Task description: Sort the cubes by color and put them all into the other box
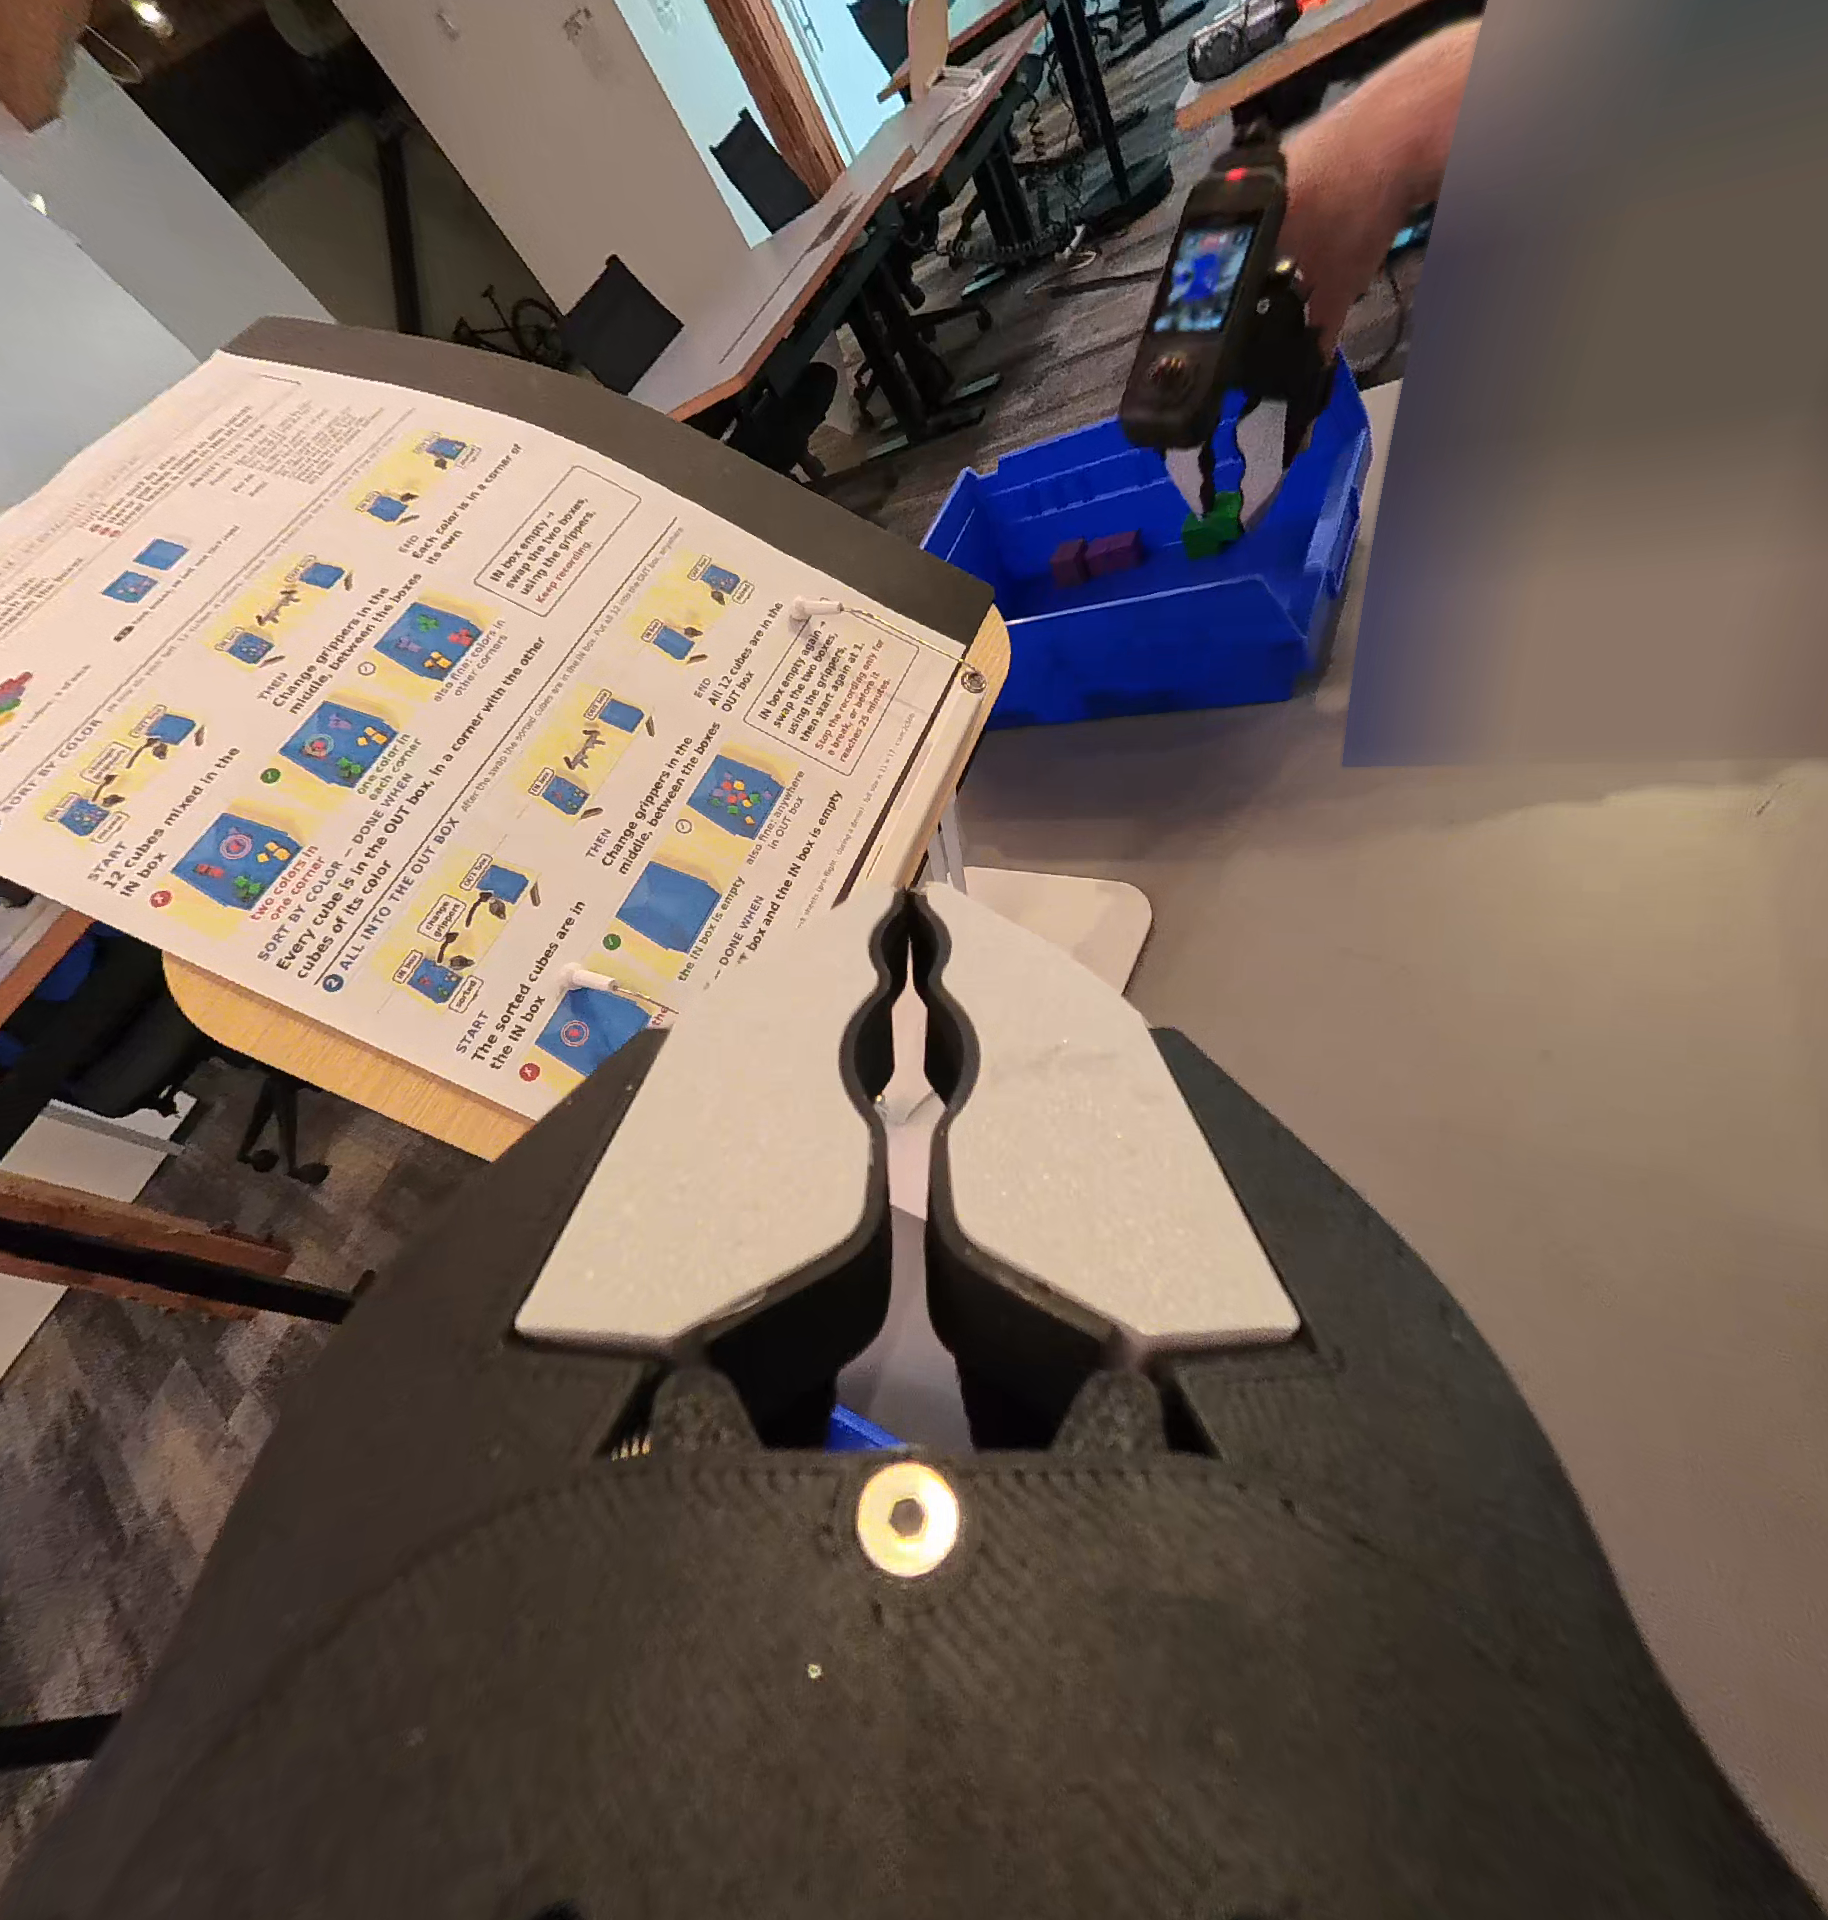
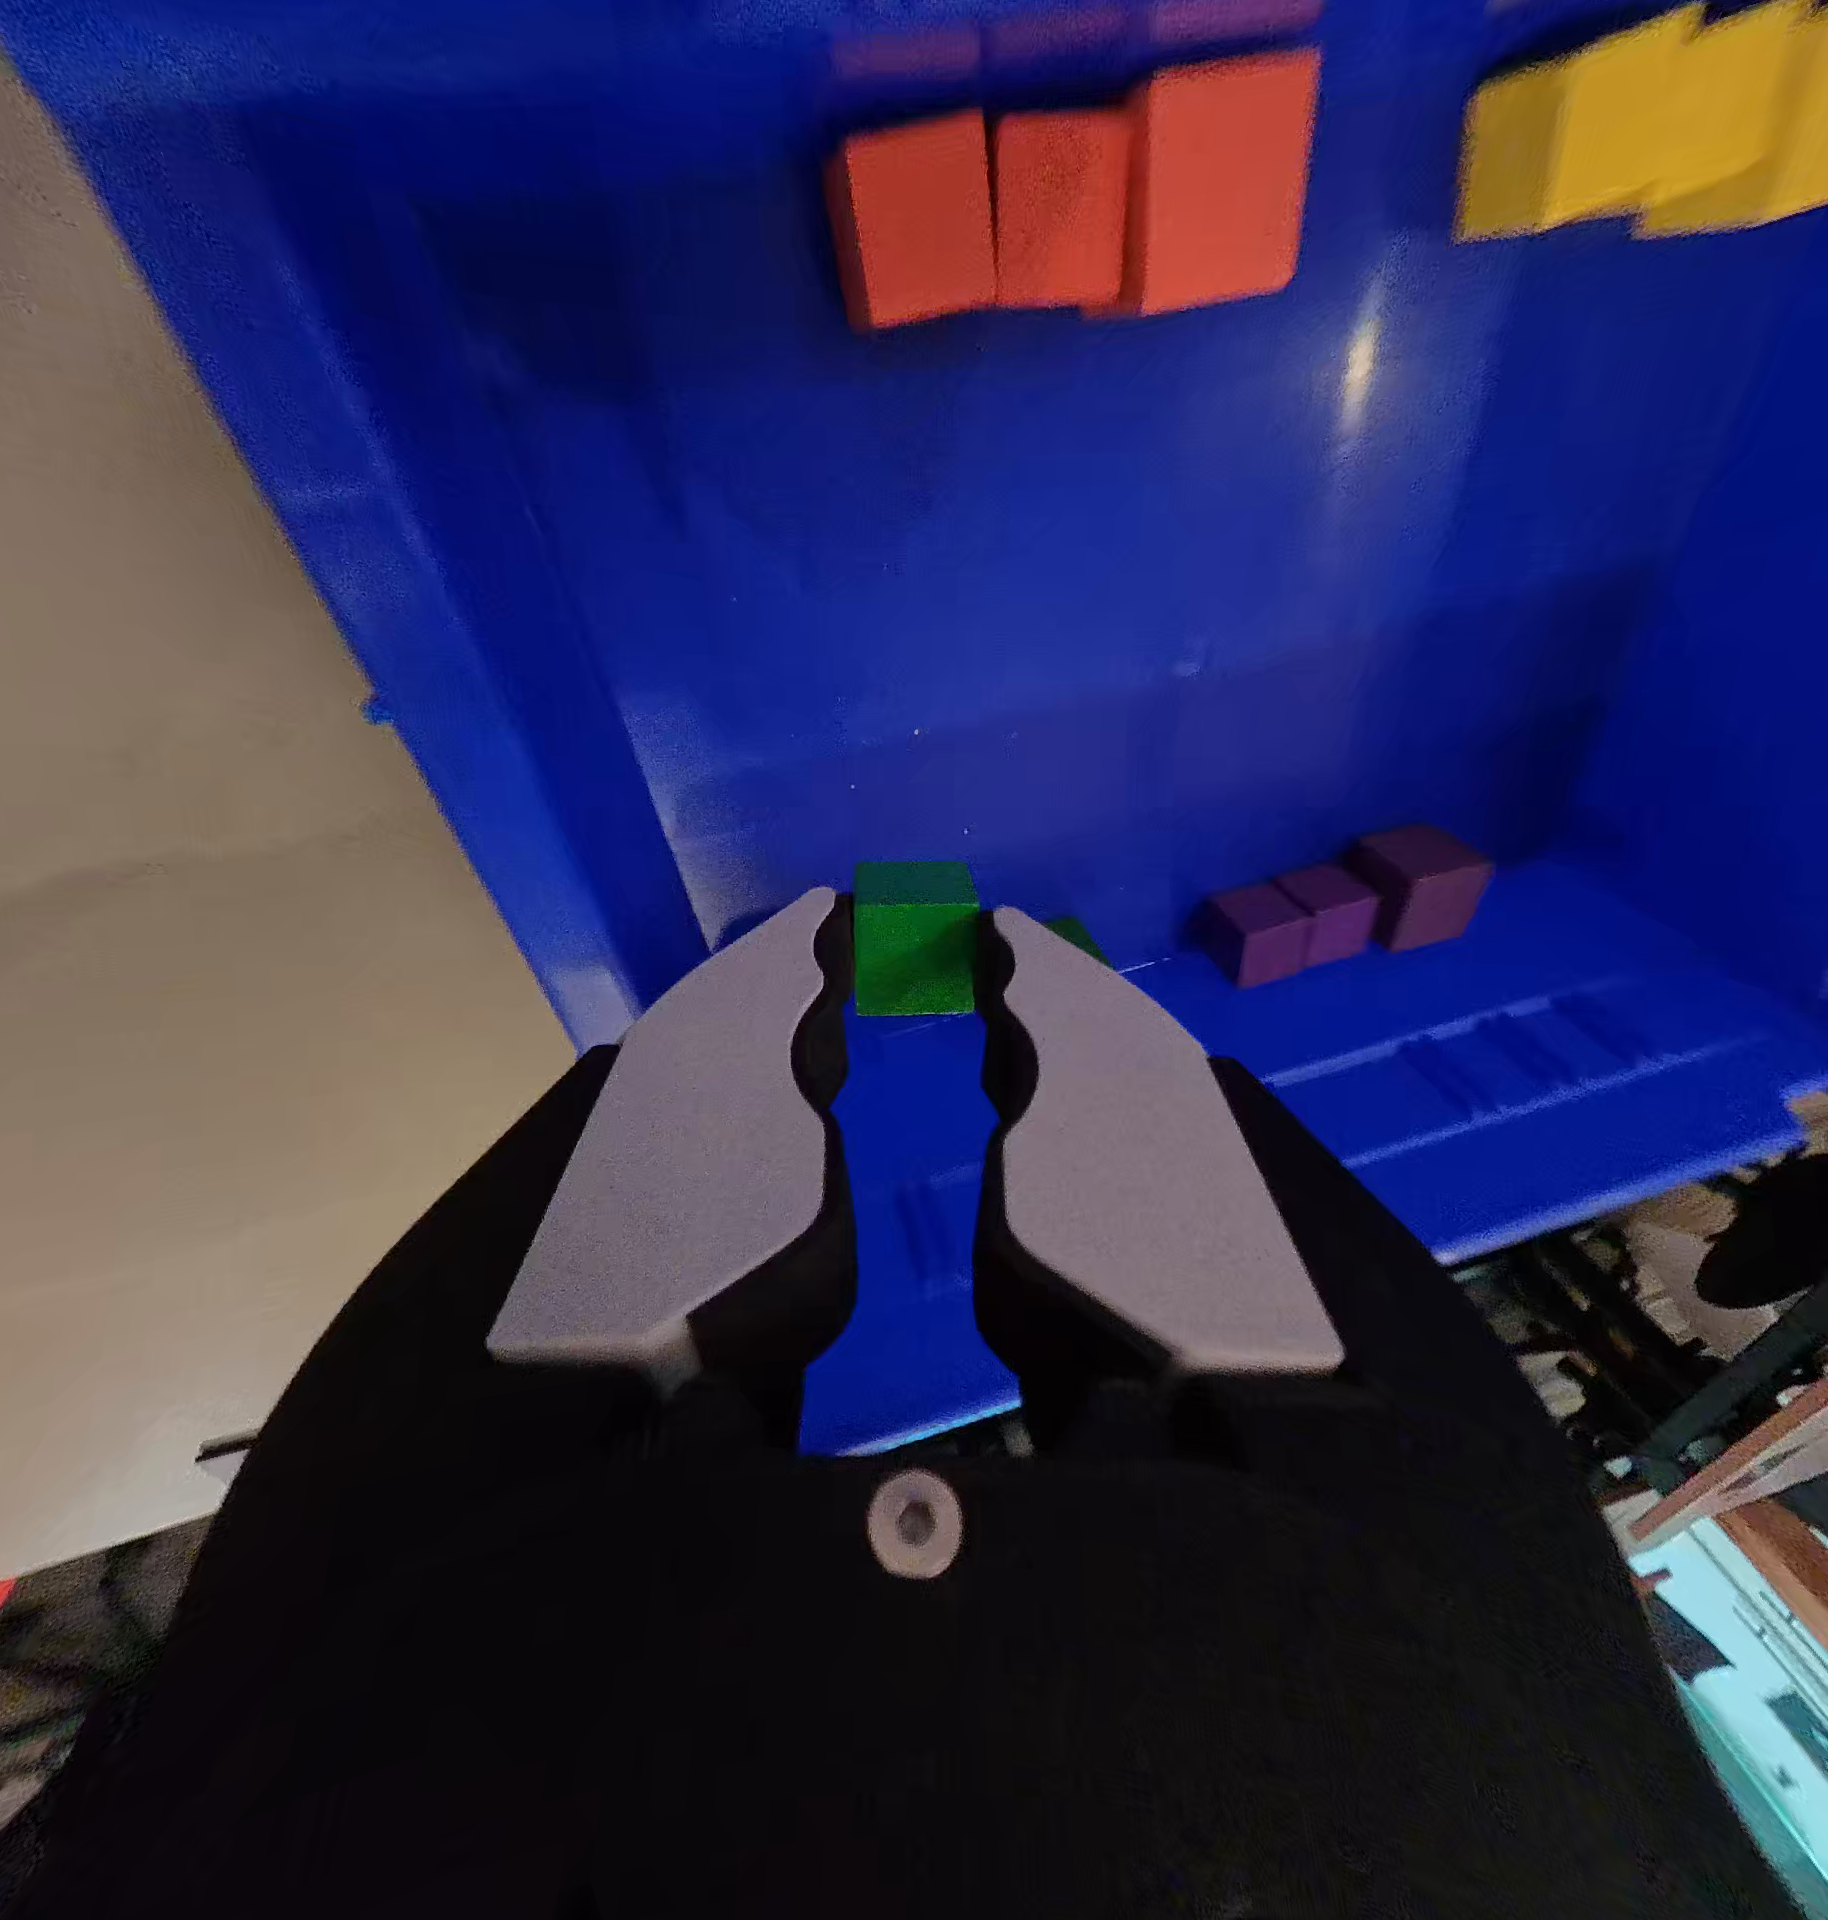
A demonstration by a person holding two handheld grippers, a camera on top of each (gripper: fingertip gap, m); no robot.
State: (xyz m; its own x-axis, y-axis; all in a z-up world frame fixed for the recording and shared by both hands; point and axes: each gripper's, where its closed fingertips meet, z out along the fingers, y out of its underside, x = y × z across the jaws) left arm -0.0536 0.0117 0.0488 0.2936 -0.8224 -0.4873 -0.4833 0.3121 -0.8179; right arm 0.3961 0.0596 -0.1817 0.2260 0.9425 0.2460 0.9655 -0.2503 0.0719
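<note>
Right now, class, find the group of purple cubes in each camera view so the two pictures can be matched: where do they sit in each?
Left wrist view: the purple cubes lie upper right of centre, far off, inside the blue box, left of the green cubes.
Right wrist view: purple cubes right of centre, on the box floor.
Shared landmark: the green cubes under the right gripper.

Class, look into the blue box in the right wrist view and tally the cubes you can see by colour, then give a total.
Red cubes: 3
Purple cubes: 3
Green cubes: 2, one between the right gripper's fingers, one mostly hidden behind a finger
Yellow cubes: blurred, count unclear
Total clearly countable: 8
</note>
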